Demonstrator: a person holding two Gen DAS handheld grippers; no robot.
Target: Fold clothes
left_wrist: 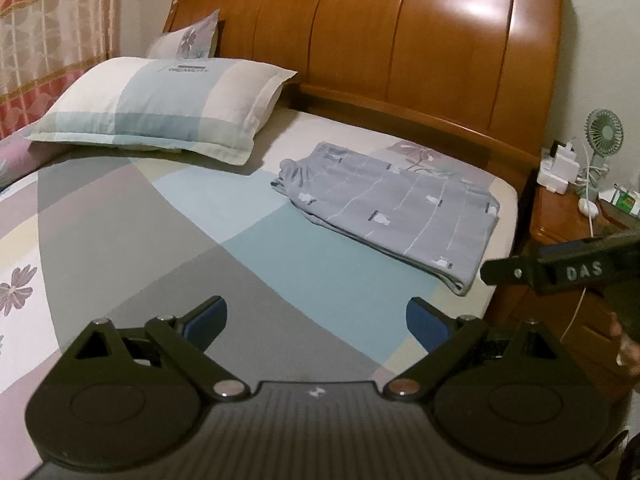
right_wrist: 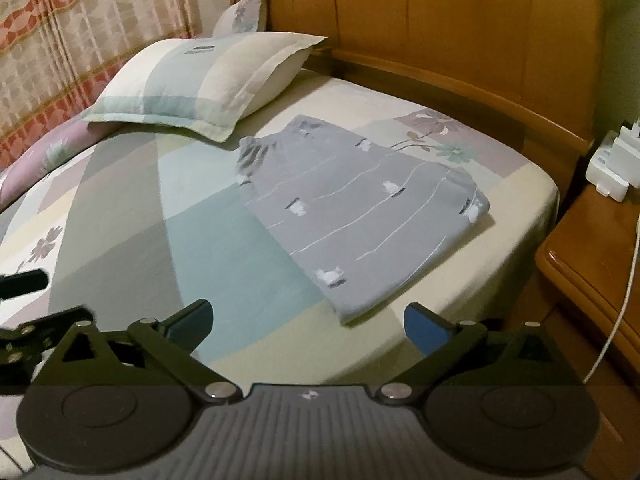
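**Garment folded, both tools clear of it**

Garment (right_wrist: 360,216) in grey, with thin white lines and small white prints, lies folded flat on the bed (right_wrist: 224,248), toward its right edge and the far end, short of the wooden headboard (left_wrist: 400,32). A checked pillow (left_wrist: 160,104) sits to its left, well apart.

Risk, as I judge it, lies mostly in the near corner of the fold: it rests close to the mattress edge, so a tool dipping low or brushing across could drag that corner and spoil the layers, or nudge the bundle toward the drop by the bedside cabinet (right_wrist: 592,248). The white cable (right_wrist: 624,292) hanging beside that cabinet could also snag a tool swung wide to the right.

The right tool (right_wrist: 308,322) is released, blue pads spread wide with nothing between them, angled down at the bed from the near side, apart from the cloth. The left tool (left_wrist: 316,320) is likewise released and empty, tilted down over bare sheet to the left of the garment.
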